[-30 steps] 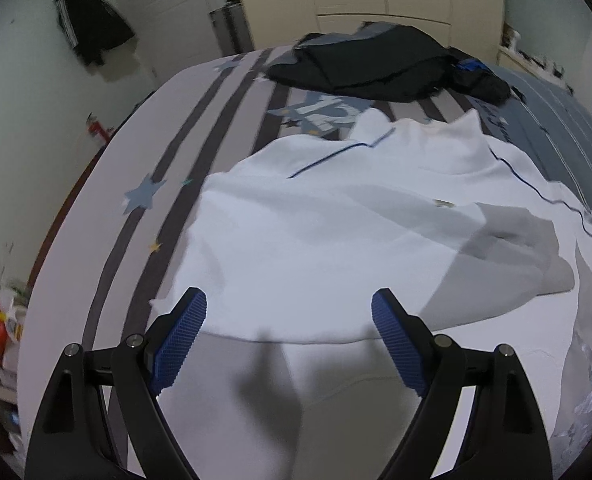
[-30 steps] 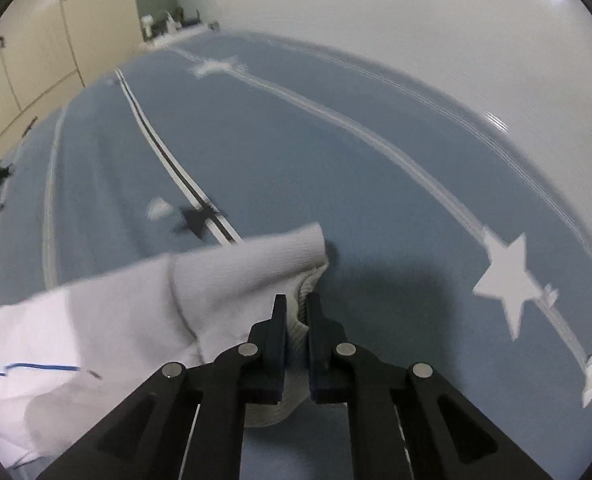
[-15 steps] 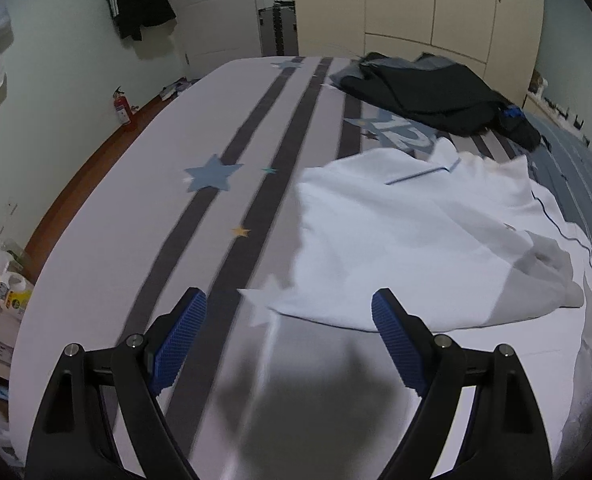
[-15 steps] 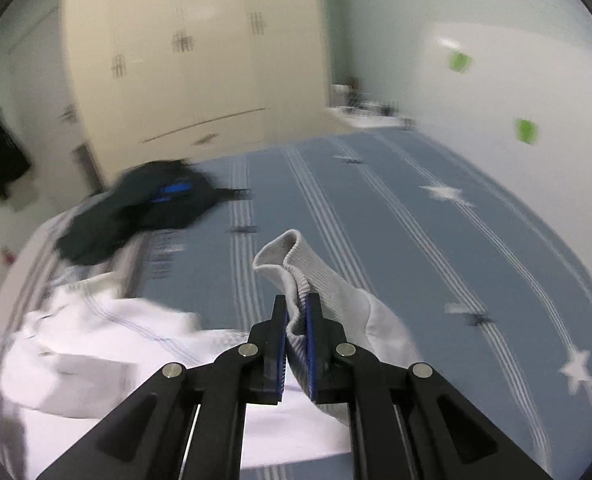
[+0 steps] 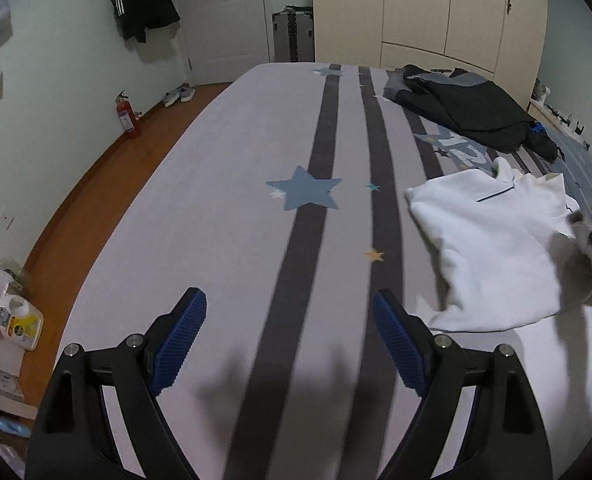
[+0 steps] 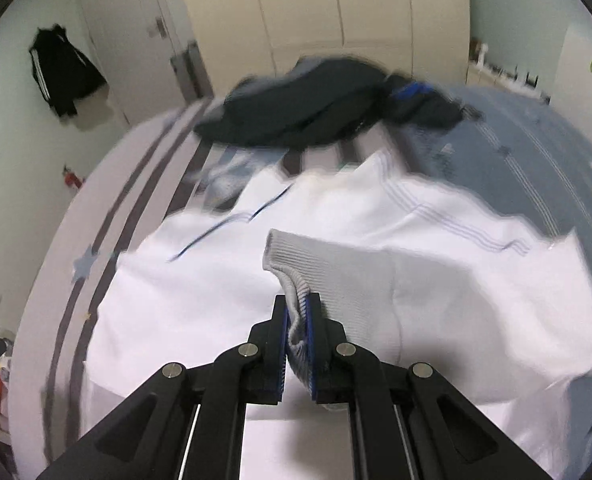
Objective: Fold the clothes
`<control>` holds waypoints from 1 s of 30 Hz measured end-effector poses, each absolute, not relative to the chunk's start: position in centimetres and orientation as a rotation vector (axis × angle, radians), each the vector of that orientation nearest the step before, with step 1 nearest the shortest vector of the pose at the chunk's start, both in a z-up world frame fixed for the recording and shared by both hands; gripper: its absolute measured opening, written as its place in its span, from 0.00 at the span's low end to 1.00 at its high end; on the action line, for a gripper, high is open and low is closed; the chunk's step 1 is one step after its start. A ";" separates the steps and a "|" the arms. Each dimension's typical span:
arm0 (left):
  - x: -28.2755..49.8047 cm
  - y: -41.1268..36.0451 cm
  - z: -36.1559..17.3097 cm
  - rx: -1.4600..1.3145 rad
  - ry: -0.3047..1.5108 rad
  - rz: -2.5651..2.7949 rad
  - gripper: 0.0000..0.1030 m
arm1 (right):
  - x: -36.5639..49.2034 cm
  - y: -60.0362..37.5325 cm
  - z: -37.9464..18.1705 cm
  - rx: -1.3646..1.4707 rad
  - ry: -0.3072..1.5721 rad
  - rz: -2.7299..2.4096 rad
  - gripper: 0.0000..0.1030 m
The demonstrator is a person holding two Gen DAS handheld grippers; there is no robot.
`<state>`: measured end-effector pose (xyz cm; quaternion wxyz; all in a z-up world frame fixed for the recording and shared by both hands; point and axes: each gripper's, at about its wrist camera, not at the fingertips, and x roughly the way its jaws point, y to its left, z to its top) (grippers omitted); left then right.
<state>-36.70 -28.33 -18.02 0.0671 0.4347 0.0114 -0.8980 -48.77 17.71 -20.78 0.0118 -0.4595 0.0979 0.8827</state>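
A big bed with a striped, starry grey cover (image 5: 232, 208) fills the room. The white sweatshirt (image 6: 224, 292) lies near its middle, half folded. The right gripper (image 6: 296, 320) pinches its grey ribbed cuff (image 6: 292, 256); the left gripper (image 5: 288, 320) gapes empty. A dark clothes pile (image 5: 468, 108) at the far edge waits.

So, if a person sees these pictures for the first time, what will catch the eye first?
Probably the white sweater spread over the bed, with its grey ribbed cuff pinched in the right gripper. Next, the dark clothes heaped at the bed's far end near the wardrobe. The left gripper hangs open over bare striped sheet.
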 end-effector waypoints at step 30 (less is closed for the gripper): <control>-42.9 -5.4 -22.0 1.637 0.219 -2.923 0.81 | -37.4 44.9 -22.3 -1.389 0.259 2.406 0.37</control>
